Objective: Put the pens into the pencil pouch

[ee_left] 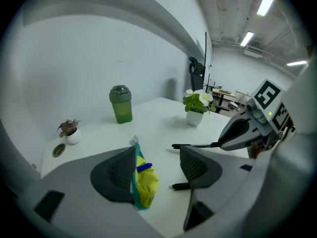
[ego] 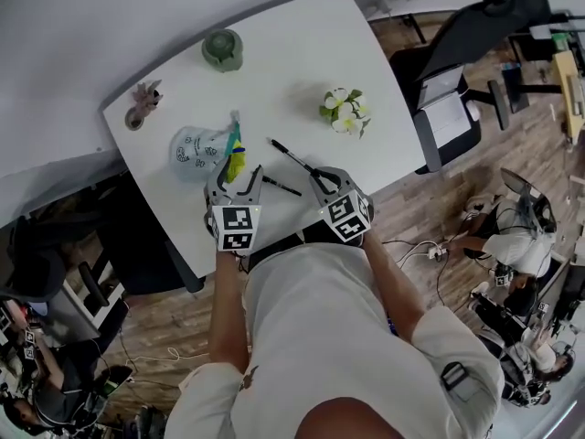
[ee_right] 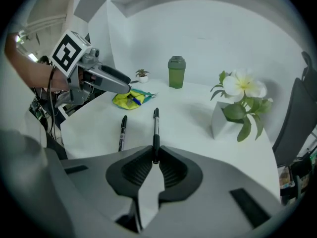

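A black pen (ee_right: 156,128) is pinched by its near end in the right claw (ee_right: 155,155), whose jaws are pressed together on the barrel. The pen's free end points toward the pencil pouch (ee_right: 130,99). We cannot tell whether that end is lifted off the white table (ego: 302,53). We judge that the pen is held by its end so the free length can be fed into the pouch's mouth.

A second black pen (ego: 281,187) lies flat on the table, just beside the pouch on the side nearer the person, not yet picked up. The pouch also lies on the table, showing a yellow end with a teal edge and a small blue tab. No pen can be seen inside it.

The left claw (ee_left: 157,153) is spread. The pouch's yellow end stands between its jaws, close against the one at the view's left. The other jaw is clear of it, so nothing is gripped. We read this as a claw placed to take hold of the pouch and steady it for the pen.

Beyond the pouch, away from the person, stand a green lidded bottle (ego: 222,49) and a small pink potted plant (ego: 143,99). A white-flowered plant (ego: 345,110) in a white pot stands well apart from the pouch, past the held pen.
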